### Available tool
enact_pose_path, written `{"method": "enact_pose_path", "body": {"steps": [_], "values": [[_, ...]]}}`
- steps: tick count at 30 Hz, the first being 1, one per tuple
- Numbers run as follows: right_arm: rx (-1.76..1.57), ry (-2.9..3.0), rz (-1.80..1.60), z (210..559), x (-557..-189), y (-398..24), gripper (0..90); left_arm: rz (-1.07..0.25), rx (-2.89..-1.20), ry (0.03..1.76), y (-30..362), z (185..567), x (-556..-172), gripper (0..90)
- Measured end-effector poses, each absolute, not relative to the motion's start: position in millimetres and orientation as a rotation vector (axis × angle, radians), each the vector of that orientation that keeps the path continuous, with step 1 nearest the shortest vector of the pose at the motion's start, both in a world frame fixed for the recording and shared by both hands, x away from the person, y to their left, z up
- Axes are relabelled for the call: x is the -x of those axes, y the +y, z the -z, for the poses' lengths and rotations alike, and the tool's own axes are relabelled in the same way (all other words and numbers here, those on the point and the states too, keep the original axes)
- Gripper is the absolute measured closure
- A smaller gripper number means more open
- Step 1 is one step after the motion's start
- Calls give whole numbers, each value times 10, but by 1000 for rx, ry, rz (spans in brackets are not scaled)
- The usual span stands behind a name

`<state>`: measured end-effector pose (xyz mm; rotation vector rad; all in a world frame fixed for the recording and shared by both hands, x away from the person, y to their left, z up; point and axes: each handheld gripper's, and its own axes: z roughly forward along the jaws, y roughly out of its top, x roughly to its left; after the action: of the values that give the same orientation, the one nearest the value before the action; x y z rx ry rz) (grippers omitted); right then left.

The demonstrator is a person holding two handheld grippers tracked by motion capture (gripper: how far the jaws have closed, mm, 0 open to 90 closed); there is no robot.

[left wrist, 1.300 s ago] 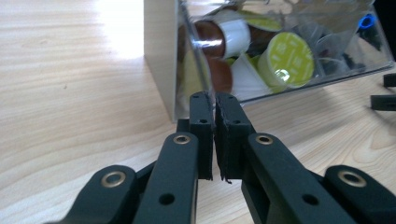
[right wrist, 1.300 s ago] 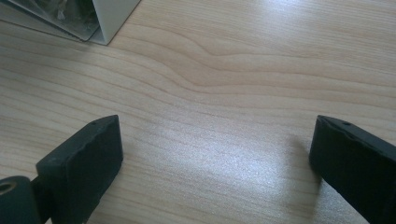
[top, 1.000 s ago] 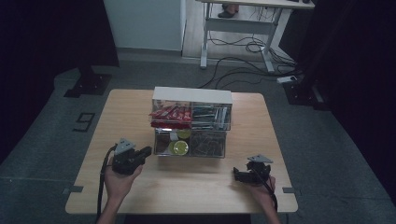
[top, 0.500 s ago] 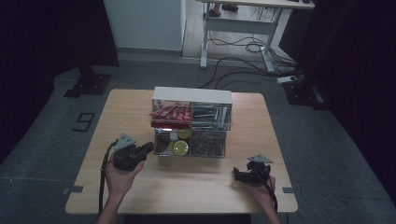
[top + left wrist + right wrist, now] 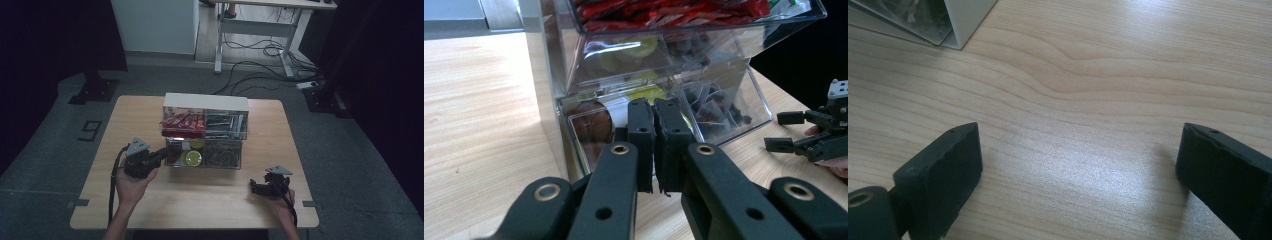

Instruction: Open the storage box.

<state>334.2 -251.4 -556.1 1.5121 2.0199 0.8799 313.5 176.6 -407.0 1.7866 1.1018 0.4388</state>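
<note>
Lifted a bit since a second ago, the left gripper (image 5: 161, 154) is held at the lower-left drawer (image 5: 634, 100) of the clear organizer (image 5: 205, 131), jaws pressed together with nothing between them. Right gripper (image 5: 256, 187) hasn't budged, spread wide just over the wooden table (image 5: 1128, 65), well apart from the organizer.

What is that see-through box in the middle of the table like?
The clear plastic organizer stands upright on the wooden table, with a white top and two tiers of compartments. Red packets fill the upper left one, round yellow-green and brown items the lower left, dark small pieces the lower right. The left tool, shut, points at its lower front.
</note>
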Motion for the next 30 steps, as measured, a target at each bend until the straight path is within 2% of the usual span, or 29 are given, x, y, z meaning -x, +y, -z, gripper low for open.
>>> {"method": "enact_pose_path", "body": {"steps": [30], "values": [[-1497,2020,-894,5557,-3329,-2513,95,-438,-1780,1054,1616,3759,-3243,870]]}}
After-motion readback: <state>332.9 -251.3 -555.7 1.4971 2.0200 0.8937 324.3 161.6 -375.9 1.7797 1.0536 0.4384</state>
